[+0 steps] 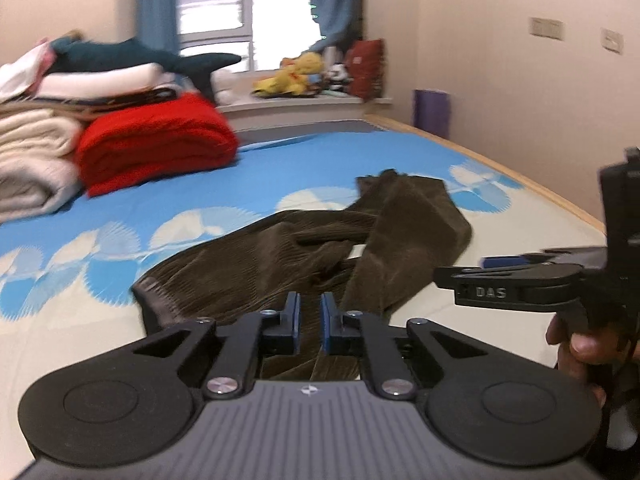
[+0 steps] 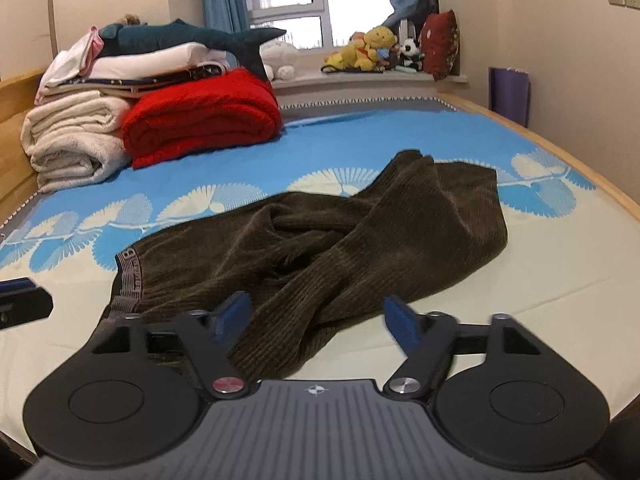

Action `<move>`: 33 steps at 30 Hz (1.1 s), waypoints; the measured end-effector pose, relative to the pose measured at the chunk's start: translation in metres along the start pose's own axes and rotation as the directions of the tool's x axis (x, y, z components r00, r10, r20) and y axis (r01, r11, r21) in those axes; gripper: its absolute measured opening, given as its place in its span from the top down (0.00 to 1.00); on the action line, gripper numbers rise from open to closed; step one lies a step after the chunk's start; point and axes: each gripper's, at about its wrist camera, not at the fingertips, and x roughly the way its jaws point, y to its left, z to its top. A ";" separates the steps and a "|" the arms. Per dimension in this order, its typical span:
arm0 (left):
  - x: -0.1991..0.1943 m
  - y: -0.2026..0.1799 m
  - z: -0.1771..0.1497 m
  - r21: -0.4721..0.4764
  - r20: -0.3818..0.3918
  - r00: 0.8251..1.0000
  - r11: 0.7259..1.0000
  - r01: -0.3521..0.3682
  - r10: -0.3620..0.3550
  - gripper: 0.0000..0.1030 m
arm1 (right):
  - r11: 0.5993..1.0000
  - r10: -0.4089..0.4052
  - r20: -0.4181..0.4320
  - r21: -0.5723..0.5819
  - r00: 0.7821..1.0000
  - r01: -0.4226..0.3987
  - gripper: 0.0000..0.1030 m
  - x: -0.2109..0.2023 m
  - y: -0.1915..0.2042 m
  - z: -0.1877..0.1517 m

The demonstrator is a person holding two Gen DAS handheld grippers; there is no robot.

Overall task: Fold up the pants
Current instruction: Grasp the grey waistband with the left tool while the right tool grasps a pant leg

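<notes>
Right now the pants are lying crumpled on the bed, dark brown corduroy, waistband at the near left, legs twisting over each other and running toward the far right. Nothing is folded yet; judging by that, the work is sitting at the very first step, getting a hold to spread them flat.

Left claw is hovering over the near edge of the fabric, blue pads nearly together with a narrow gap showing between them; cloth is showing beneath, but whether any is pinched I cannot tell. Right claw is hanging above the near leg with its fingers spread wide apart, gripping nothing. In the left wrist view the right claw is sitting at the right, side-on, well above the sheet.

Next move is probably calling for the right claw to be coming down onto the near leg or waistband and closing, then both pulling the legs straight.

Farther left, a red blanket and cream towels are stacking up, a plush shark on top; stuffed toys are sitting on the windowsill.
</notes>
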 end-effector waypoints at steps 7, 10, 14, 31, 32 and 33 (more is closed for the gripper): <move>0.070 0.074 0.020 0.026 -0.032 0.999 1.000 0.010 -0.010 0.95 | 0.999 0.006 0.000 -0.041 1.000 -0.006 0.77 0.014 0.007 0.005; 0.114 0.141 0.027 -0.094 -0.116 0.991 0.993 -0.070 0.059 0.84 | 0.999 0.046 -0.043 -0.014 0.998 -0.047 0.75 0.029 0.002 0.017; 0.163 0.218 0.013 -0.250 -0.222 0.968 0.953 -0.169 0.113 0.44 | 0.997 0.082 -0.099 0.016 0.992 -0.081 0.44 0.060 -0.004 0.039; 0.276 0.288 -0.042 -0.474 -0.442 0.887 0.874 -0.107 -0.131 0.36 | 0.999 0.018 -0.453 0.041 0.891 0.001 0.31 0.247 0.002 0.046; 0.278 0.285 -0.040 -0.463 -0.436 0.891 0.880 -0.104 -0.125 0.36 | 1.000 -0.003 -0.453 0.009 0.891 0.008 0.31 0.248 0.006 0.045; 0.281 0.282 -0.040 -0.441 -0.434 0.894 0.892 -0.101 -0.112 0.36 | 1.000 -0.008 -0.455 -0.007 0.890 0.006 0.34 0.250 0.009 0.045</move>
